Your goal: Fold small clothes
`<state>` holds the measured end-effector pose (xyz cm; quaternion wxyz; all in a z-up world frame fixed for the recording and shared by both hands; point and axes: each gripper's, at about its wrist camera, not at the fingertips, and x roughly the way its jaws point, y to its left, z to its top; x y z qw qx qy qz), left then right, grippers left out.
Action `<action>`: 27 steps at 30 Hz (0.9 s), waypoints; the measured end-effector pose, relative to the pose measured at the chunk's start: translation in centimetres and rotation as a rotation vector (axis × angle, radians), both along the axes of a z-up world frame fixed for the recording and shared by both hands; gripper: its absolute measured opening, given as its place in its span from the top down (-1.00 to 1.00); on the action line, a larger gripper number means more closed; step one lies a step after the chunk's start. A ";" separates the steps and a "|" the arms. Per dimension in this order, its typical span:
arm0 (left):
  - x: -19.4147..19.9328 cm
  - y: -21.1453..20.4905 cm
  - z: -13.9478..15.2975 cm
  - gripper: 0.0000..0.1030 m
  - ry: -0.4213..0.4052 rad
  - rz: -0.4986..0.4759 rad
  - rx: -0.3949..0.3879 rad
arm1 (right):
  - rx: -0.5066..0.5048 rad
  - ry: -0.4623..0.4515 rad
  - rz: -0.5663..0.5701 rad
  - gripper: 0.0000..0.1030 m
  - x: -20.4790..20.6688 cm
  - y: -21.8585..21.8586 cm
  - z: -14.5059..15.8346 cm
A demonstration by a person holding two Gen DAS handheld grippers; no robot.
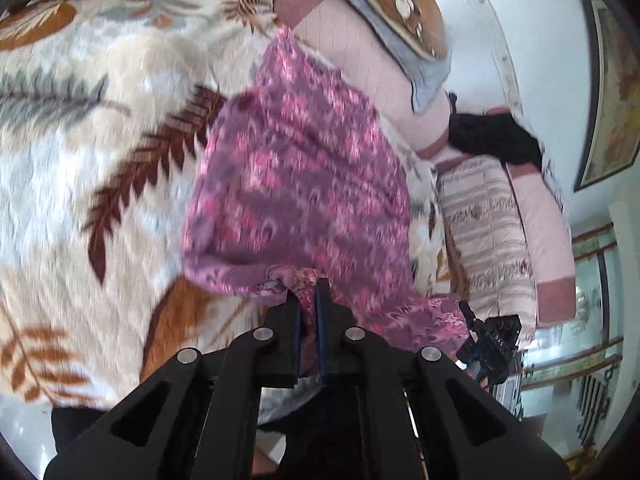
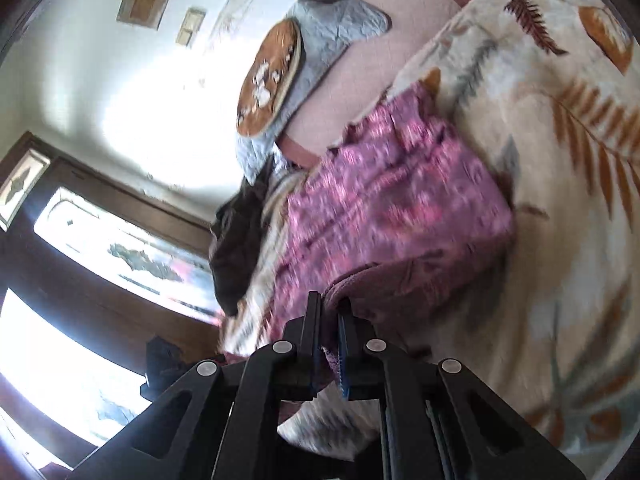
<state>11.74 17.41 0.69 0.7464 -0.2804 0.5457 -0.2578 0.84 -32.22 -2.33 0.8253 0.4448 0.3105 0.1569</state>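
Lying spread over a leaf-patterned blanket (image 1: 80, 128), a small purple and pink patterned garment (image 1: 296, 184) is being held at its near edge by both grippers. The left gripper (image 1: 307, 296) is pinching a bunched fold of the cloth, its 2 fingers (image 1: 294, 320) clenched tight on the fabric. The right gripper (image 2: 329, 312) is grasping another part of that edge, its jaws closed on a rolled hem. In the left wrist view, the other gripper's black body is showing at the garment's lower right corner. Most of the garment is resting on the blanket, with its far end reaching a pink mattress (image 2: 360, 76). A grey quilted cushion (image 2: 332, 36) with a brown round panel is sitting on that mattress. Both views are blurring with motion.
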 end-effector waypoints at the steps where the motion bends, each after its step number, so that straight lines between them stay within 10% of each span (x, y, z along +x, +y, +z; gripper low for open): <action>1: 0.8 0.0 0.2 0.93 -0.008 0.012 0.004 | 0.001 -0.003 -0.015 0.87 0.9 -0.4 0.4; 27: 28.0 -4.9 -3.7 0.92 0.067 0.166 0.085 | 0.037 0.220 -0.175 0.86 27.3 -5.6 -4.0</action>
